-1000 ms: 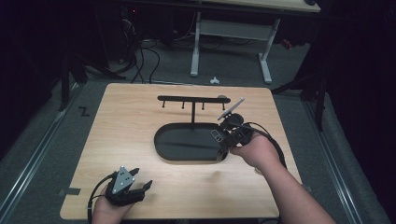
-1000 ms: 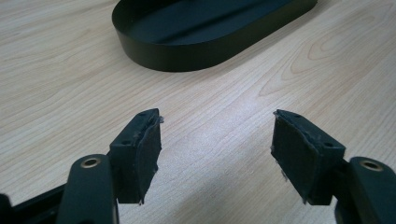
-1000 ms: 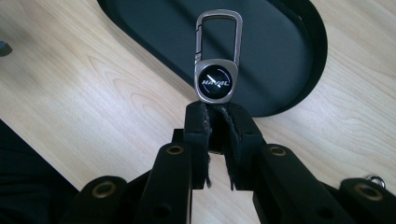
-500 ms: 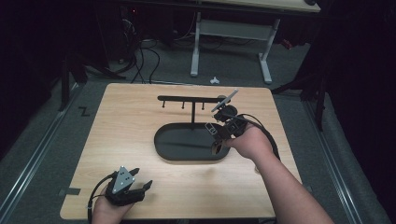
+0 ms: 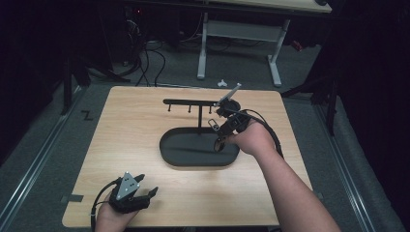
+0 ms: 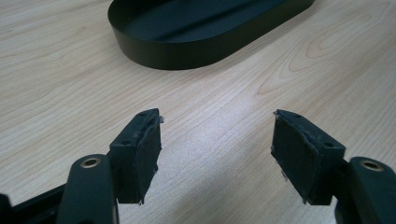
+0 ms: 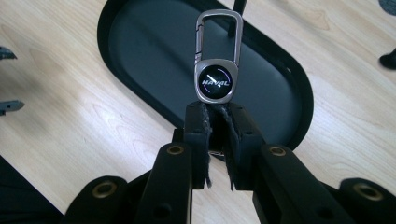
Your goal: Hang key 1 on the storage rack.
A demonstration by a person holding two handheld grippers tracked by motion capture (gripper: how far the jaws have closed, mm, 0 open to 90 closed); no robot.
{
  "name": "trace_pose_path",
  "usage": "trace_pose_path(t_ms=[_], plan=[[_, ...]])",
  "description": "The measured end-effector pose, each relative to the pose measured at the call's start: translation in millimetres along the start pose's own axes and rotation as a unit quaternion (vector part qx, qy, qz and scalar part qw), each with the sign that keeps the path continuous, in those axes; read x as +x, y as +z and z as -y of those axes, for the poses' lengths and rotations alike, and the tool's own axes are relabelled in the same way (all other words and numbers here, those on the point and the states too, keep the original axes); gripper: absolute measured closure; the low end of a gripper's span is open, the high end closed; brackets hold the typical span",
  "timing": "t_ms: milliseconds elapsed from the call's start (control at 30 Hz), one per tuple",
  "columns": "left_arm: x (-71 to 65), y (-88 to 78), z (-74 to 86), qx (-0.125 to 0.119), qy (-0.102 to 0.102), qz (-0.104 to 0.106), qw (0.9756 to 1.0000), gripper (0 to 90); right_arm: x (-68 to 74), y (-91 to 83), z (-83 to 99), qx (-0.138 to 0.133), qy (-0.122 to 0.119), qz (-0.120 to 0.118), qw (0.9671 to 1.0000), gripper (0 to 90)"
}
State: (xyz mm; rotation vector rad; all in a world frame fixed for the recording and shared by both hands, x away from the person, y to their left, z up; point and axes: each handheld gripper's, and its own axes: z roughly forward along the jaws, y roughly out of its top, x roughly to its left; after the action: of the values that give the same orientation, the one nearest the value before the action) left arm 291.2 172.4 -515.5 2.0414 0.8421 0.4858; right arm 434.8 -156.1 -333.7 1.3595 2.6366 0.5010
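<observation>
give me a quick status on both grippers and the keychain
Right gripper shut on keychain, above the tray near the rack. Left gripper open, over bare table. Nothing in the way.

Light wooden table (image 5: pixel 140 130) sits square in the middle, pale grain catching the light. Beyond its far edge, a desk frame with white metal legs (image 5: pixel 202 53) stands on the grey carpeted floor (image 5: pixel 309 121), and a tangle of black cables (image 5: pixel 145 55) spills beside it. A small white object (image 5: pixel 222 83) lies just past the far edge. Off the left edge, a black Z-shaped mark (image 5: pixel 87 115) is on the floor; near the near-left corner, a strip of grey tape (image 5: pixel 71 198).
</observation>
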Motion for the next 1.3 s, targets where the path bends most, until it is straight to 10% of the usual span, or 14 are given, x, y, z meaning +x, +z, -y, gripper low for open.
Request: trace_pose_path(t_ms=[1300], plan=[[0.1,0.4,-0.2,-0.004,-0.001,0.011,0.9999,33.3,-13.5,19.9,-34.1,-0.005,0.022,0.032,0.9992,80.7]])
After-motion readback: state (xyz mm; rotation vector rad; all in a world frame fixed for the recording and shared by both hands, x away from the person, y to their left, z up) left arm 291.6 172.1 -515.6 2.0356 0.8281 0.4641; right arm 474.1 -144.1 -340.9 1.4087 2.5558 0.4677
